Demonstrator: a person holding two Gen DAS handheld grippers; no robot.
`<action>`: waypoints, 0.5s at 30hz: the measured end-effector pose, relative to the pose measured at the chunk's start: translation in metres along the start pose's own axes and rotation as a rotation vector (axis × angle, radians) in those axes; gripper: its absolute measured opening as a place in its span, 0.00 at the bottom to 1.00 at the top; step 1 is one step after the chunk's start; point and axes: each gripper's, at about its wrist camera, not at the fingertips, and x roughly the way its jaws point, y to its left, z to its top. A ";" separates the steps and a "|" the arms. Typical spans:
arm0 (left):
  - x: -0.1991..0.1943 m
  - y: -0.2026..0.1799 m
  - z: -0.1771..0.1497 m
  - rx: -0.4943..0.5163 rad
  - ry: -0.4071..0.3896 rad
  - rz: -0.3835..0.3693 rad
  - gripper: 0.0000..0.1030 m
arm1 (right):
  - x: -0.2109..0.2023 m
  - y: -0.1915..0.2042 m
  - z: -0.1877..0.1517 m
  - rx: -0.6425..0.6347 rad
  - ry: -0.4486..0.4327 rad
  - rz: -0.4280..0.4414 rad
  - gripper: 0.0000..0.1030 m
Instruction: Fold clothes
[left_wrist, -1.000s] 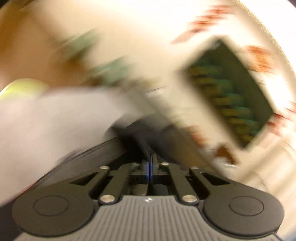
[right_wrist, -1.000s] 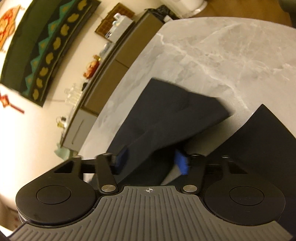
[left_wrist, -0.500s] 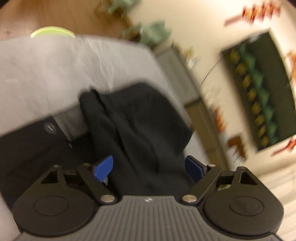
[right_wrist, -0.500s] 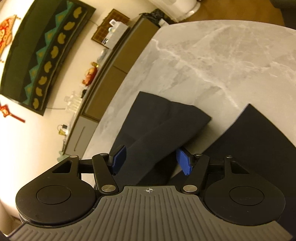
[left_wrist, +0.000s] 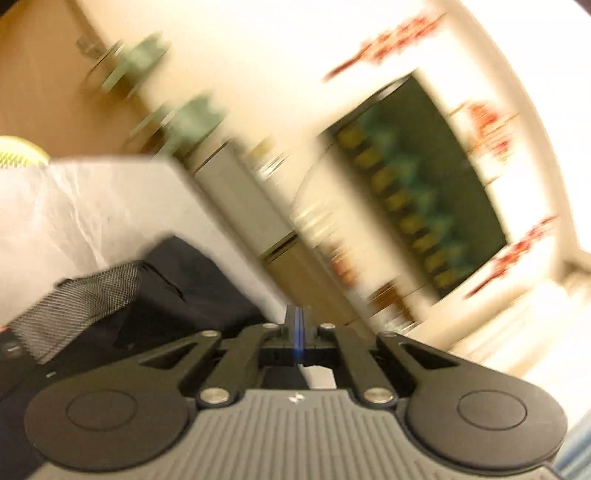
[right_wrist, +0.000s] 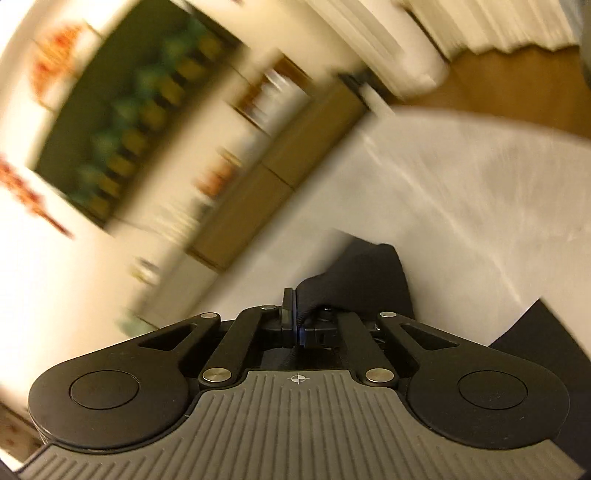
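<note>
A black garment (left_wrist: 192, 288) lies on the pale marble table (left_wrist: 92, 206), with a grey mesh strip (left_wrist: 74, 302) showing at its left. My left gripper (left_wrist: 298, 328) is shut, its blue pads pressed together where the garment's right edge meets them. In the right wrist view, a bunched fold of the black garment (right_wrist: 369, 273) rises from between the fingers of my right gripper (right_wrist: 295, 321), which is shut on it. Another flat black panel (right_wrist: 535, 332) lies at the lower right on the table (right_wrist: 461, 192). Both views are blurred by motion.
A long low sideboard (left_wrist: 236, 199) with small items on top runs along the wall beyond the table edge, also the sideboard (right_wrist: 251, 199) in the right view. A dark patterned wall hanging (left_wrist: 417, 199) hangs above it. A yellow-green object (left_wrist: 18, 151) sits beyond the table's far left.
Both grippers stood open around the black cloth half a second ago and have now shut. Both views have swung upward, showing more of the wall and less of the table.
</note>
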 end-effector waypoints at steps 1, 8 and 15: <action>-0.018 0.010 -0.007 -0.002 0.004 0.032 0.01 | -0.008 -0.007 -0.005 0.020 0.004 -0.020 0.00; -0.034 0.076 -0.032 -0.161 0.150 0.201 0.27 | -0.066 -0.058 -0.044 0.164 0.030 -0.161 0.30; 0.009 0.073 -0.030 -0.238 0.239 0.182 0.77 | -0.092 -0.075 -0.071 0.234 0.045 -0.222 0.60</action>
